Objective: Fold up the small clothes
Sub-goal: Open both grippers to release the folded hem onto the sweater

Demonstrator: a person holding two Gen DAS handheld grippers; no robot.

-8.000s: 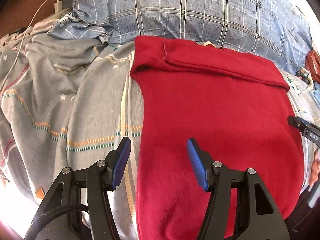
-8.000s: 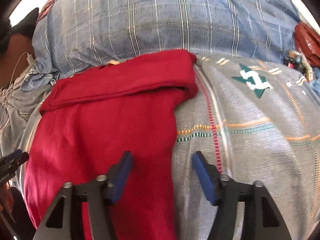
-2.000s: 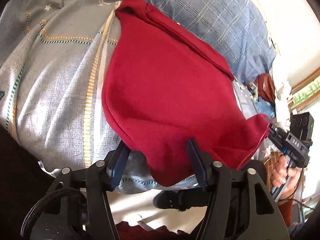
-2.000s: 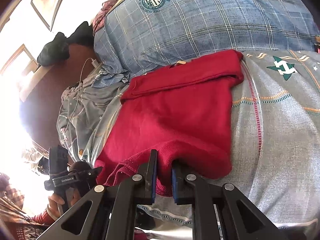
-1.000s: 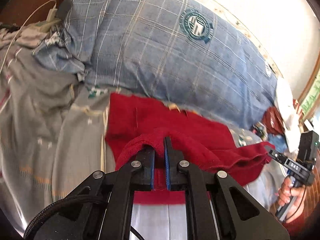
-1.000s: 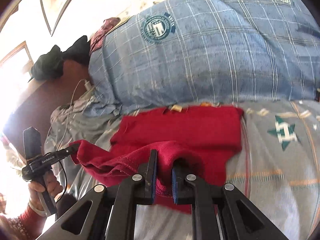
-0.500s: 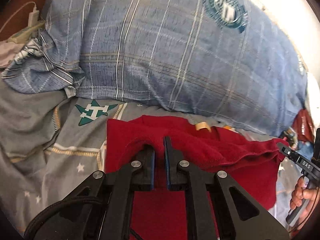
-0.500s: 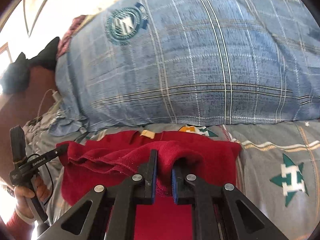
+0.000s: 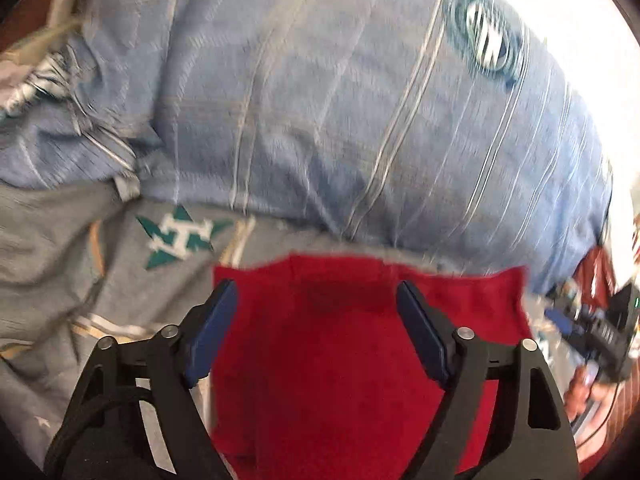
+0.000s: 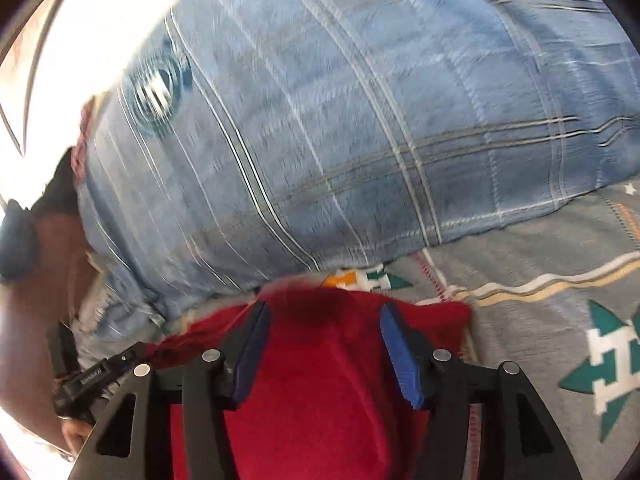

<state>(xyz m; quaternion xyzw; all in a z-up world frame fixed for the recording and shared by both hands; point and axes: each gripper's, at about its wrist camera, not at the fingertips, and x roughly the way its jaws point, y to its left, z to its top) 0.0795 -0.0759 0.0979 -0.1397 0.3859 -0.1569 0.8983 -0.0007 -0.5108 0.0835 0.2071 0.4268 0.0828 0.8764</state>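
Badge on blue pillow, unreadable

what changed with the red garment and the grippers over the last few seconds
Both grippers carried the near edge of the red garment up over itself toward the blue plaid pillow, folding it in half. The left gripper and right gripper have just been opening and let go; the cloth lies below the parted jaws, unpinched. The pillow and grey bedspread stayed put.
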